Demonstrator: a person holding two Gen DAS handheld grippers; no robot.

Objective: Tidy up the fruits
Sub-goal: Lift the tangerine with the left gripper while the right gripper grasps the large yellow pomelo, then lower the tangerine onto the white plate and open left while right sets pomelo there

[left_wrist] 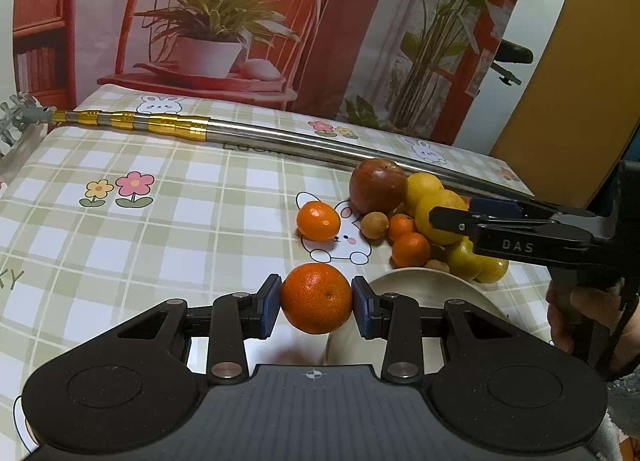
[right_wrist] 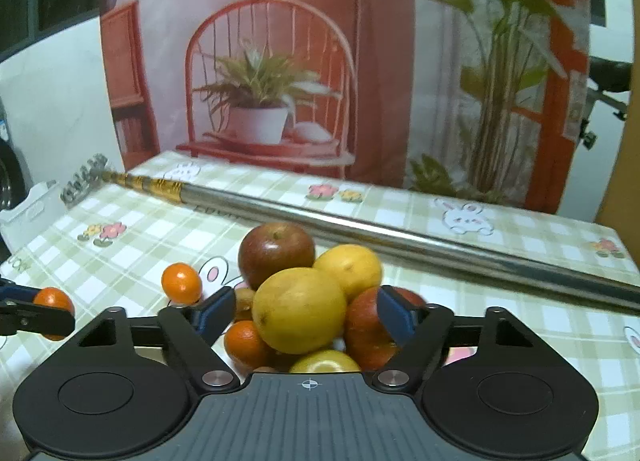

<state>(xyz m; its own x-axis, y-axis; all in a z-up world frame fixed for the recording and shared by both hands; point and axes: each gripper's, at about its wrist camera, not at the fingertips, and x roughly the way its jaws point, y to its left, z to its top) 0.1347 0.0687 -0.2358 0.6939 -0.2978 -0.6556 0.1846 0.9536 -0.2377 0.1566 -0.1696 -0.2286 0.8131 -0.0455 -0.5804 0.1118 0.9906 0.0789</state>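
Note:
My left gripper [left_wrist: 316, 301] is shut on a mandarin [left_wrist: 316, 298] and holds it above the tablecloth beside the left rim of a cream plate [left_wrist: 424, 285]. A pile of fruit lies on the table to the right: a red apple [left_wrist: 378, 185], yellow lemons [left_wrist: 440, 217], small mandarins [left_wrist: 410, 249] and a brown longan [left_wrist: 374, 225]. One mandarin [left_wrist: 318, 221] lies apart to the left. My right gripper [right_wrist: 306, 315] is open, its jaws on either side of a lemon [right_wrist: 299, 309] on top of the pile, with a red apple [right_wrist: 276, 249] behind.
A long steel telescopic pole [left_wrist: 280, 137] with gold rings lies across the far side of the checked tablecloth [left_wrist: 160, 229]. A printed backdrop stands behind the table. The right gripper's body [left_wrist: 520, 237] reaches in over the fruit pile.

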